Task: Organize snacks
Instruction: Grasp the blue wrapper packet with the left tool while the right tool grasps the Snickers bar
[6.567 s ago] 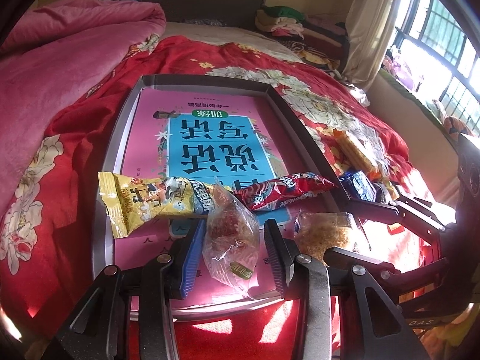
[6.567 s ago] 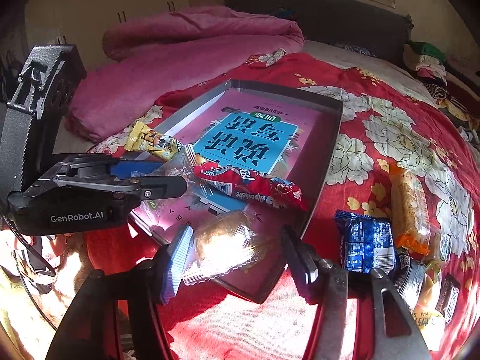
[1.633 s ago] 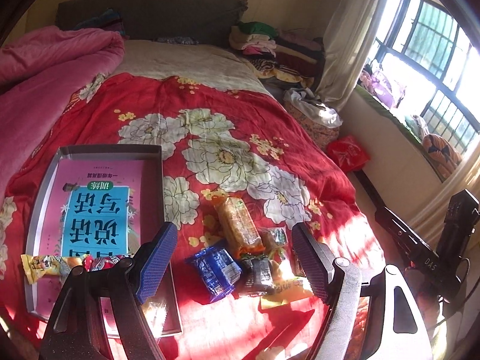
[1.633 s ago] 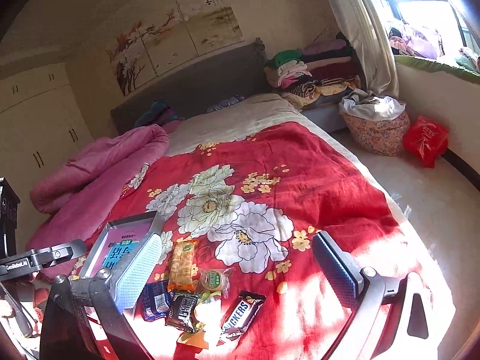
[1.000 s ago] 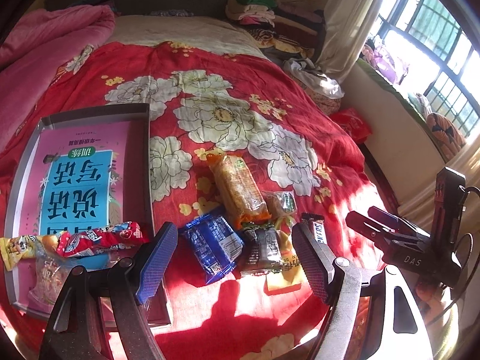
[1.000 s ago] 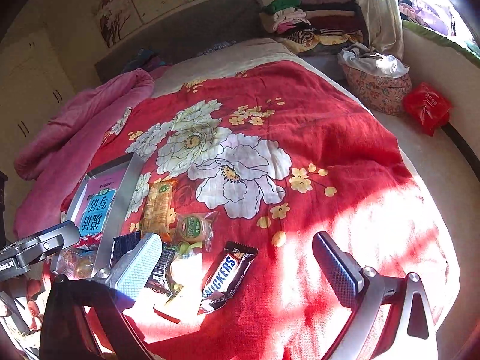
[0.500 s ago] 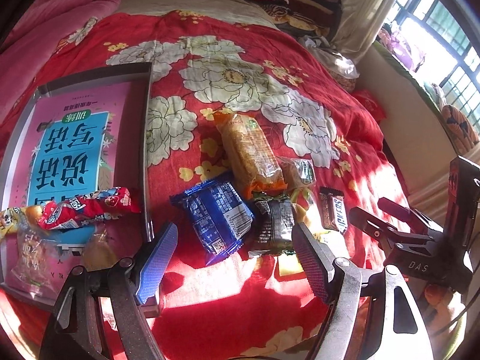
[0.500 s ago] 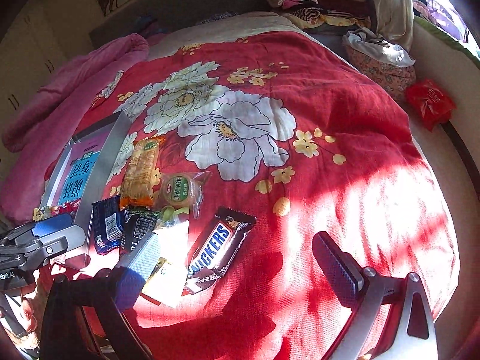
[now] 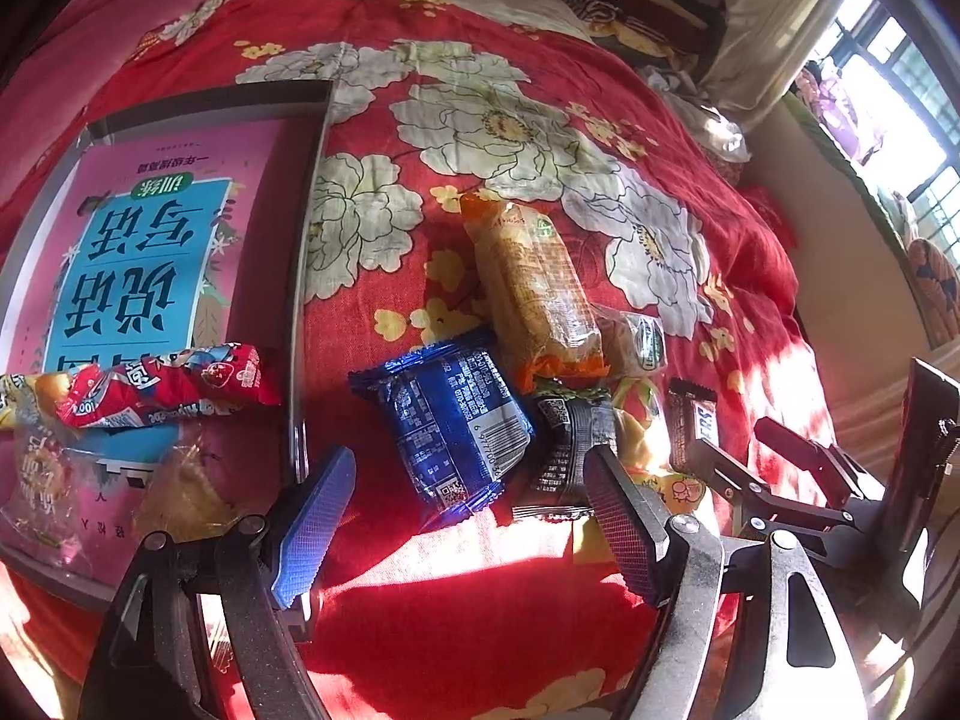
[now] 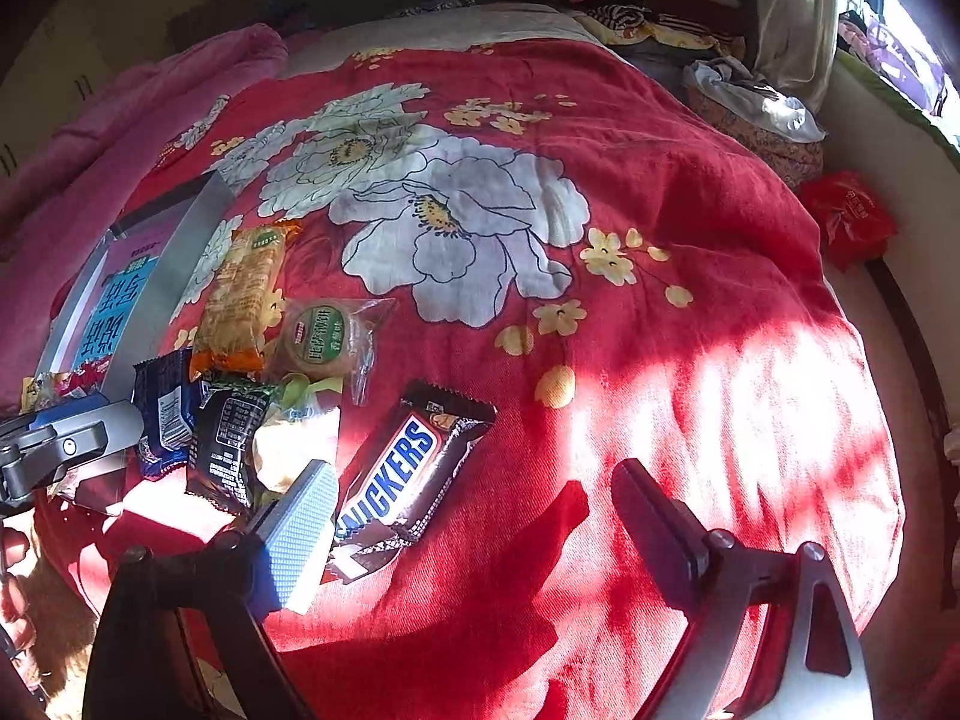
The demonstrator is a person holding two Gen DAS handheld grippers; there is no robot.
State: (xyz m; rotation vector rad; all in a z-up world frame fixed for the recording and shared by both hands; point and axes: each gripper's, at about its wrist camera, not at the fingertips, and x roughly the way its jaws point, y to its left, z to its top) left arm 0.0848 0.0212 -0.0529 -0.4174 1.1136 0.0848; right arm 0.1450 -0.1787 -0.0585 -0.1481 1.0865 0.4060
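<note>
Both my hands have dropped from the tray to the snacks left on the bed — left gripper wide, empty over the blue pack, right gripper closing, empty, beside the Snickers — pickups next, I judge.

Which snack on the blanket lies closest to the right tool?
The Snickers bar, brown wrapper, lying beside the right tool; the other packets sit farther left.

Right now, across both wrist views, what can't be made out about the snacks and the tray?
- Yellow packet: right wrist view, label washed out by sun glare; left view, behind the dark packet.
- Tray: left wrist view, near-left part cut by the edge.
- Clear bags in the tray: contents too blurred.
- Snickers bar: near end behind a right gripper finger.
</note>
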